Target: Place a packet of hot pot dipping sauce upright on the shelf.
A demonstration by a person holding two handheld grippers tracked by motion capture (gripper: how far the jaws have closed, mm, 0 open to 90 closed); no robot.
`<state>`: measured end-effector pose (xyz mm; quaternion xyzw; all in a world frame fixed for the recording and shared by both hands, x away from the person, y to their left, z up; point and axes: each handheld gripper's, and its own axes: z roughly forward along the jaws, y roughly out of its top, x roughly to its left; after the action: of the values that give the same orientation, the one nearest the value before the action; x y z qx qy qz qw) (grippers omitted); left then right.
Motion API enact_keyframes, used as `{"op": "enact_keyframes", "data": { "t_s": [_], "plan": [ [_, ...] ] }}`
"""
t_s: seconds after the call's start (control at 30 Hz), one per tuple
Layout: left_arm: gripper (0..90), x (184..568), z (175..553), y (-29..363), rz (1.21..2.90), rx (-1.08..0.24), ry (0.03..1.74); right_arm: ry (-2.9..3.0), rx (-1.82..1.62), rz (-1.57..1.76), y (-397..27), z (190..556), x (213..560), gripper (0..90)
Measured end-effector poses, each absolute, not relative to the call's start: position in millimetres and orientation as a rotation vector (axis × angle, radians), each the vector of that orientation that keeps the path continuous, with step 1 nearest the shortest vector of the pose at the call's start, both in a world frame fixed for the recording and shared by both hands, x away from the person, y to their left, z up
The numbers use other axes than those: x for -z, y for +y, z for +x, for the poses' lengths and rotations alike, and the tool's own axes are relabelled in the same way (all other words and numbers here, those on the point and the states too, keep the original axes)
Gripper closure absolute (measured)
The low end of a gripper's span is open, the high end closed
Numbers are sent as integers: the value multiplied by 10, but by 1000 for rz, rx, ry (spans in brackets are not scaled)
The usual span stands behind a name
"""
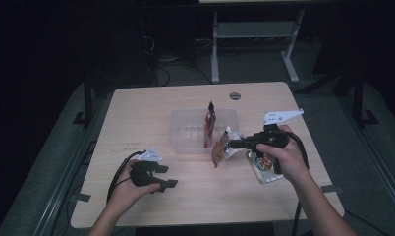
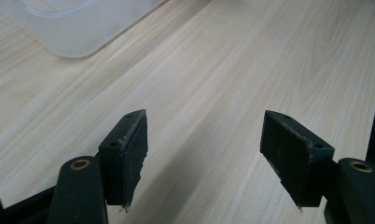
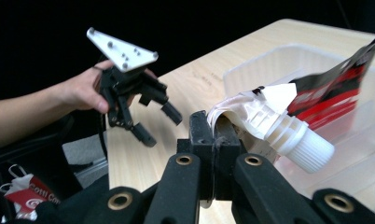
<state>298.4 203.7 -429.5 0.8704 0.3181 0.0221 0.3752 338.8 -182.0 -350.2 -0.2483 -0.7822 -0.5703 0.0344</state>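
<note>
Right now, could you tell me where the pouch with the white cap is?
The pouch hangs pinched in the right gripper, just in front of the clear tub's right corner, mid-table in the high view.

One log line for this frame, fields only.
left gripper: open, idle above table | right gripper: shut on spouted pouch, near clear tub | tub: red-black packet upright | table: another pouch
</note>
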Motion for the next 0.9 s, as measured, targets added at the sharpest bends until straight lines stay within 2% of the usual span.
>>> {"op": "enact_keyframes", "data": {
  "t_s": [0.47,0.9],
  "plan": [
    [327,4292,2994,2052,2235,-56,810,-2423,1794,-855,-1955,3735,3368,897],
    [338,4297,2997,2050,2237,-45,811,-2455,1748,-939,-1986,3995,3425,897]
  ]
}}
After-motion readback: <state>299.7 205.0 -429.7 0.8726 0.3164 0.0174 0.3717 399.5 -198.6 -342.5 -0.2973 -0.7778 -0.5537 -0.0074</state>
